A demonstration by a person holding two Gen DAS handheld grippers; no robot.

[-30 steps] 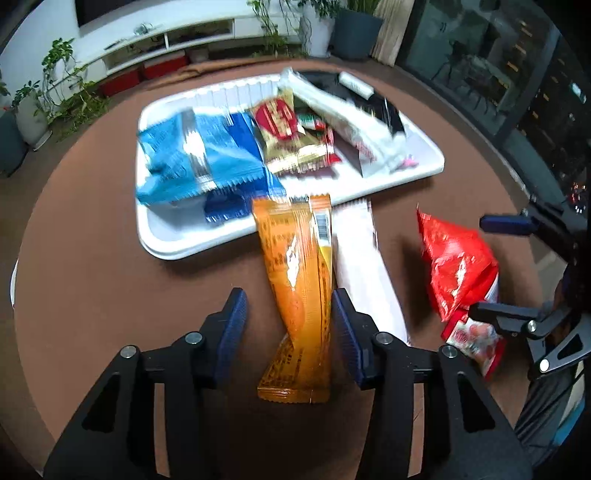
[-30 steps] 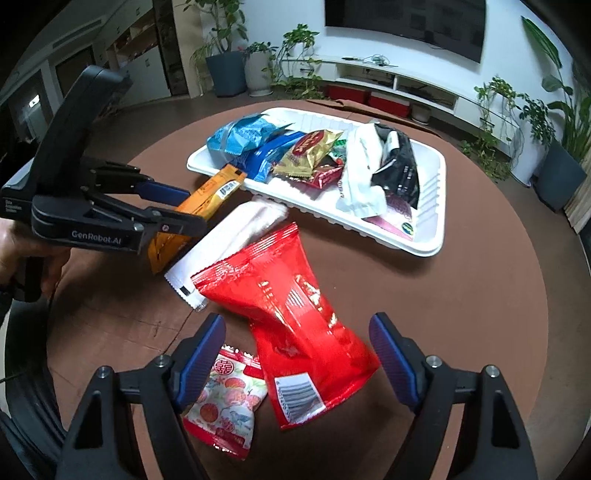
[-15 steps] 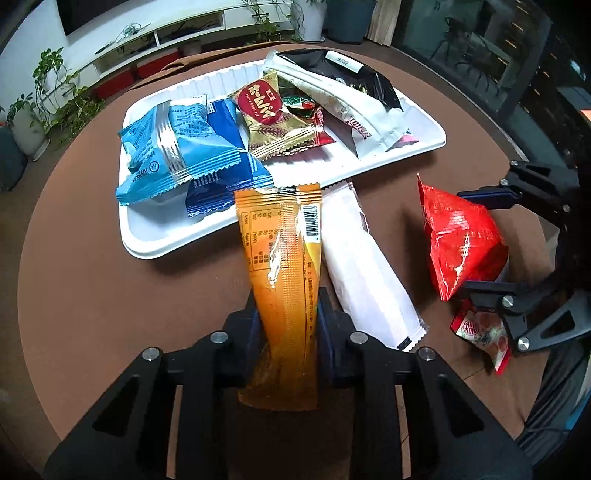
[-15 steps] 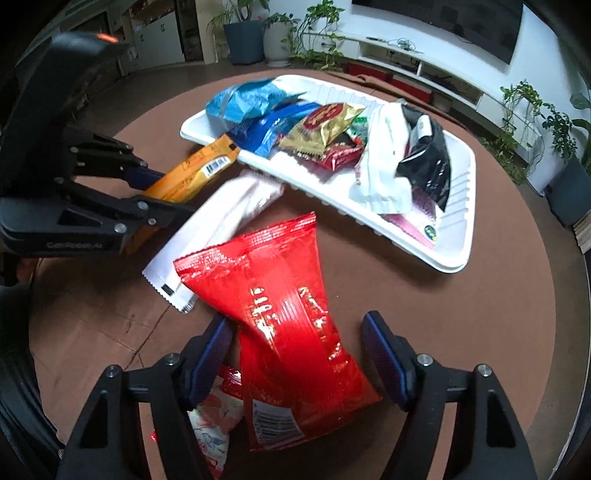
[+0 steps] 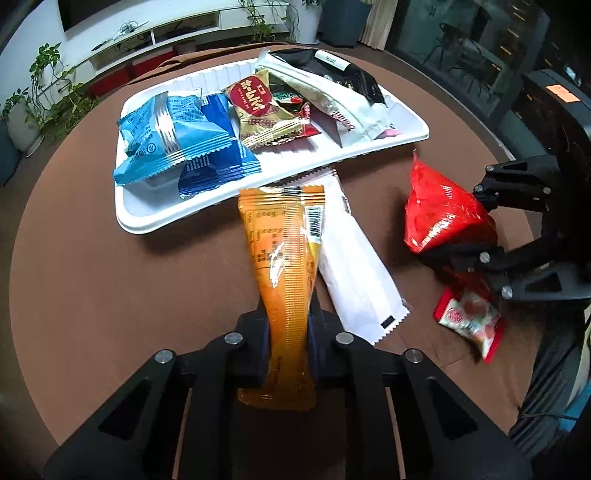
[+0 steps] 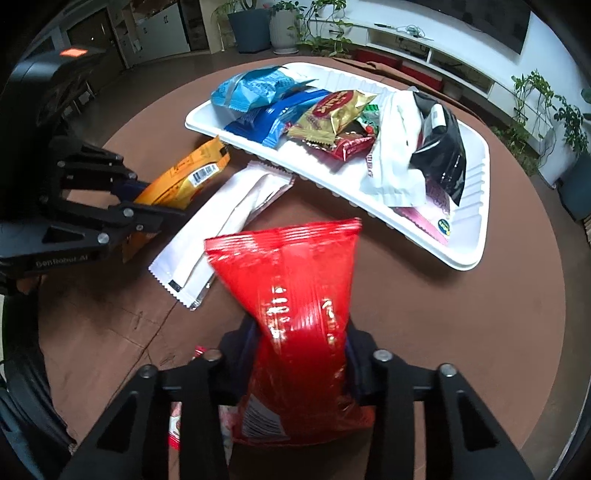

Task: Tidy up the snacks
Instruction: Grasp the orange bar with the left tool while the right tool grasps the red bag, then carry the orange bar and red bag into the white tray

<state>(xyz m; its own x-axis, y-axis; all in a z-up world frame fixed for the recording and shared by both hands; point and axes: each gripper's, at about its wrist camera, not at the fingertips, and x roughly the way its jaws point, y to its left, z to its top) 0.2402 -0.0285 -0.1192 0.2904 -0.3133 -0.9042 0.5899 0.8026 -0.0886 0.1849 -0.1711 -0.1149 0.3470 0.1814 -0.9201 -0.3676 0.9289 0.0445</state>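
Note:
My left gripper is shut on an orange snack packet, lifted and pointing toward the white tray. My right gripper is shut on a red snack bag, held above the table; it also shows in the left wrist view. The tray holds blue packets, a gold packet, a white pouch and a black pouch. A long white packet lies on the table between the grippers. A small red-and-white packet lies under the right gripper.
The round brown table carries everything. Potted plants and a low white TV unit stand on the floor beyond it. A dark glass wall is at the right.
My right gripper has shut on the red bag and lifted it. My left gripper shut on the orange packet and raised it slightly off the table.

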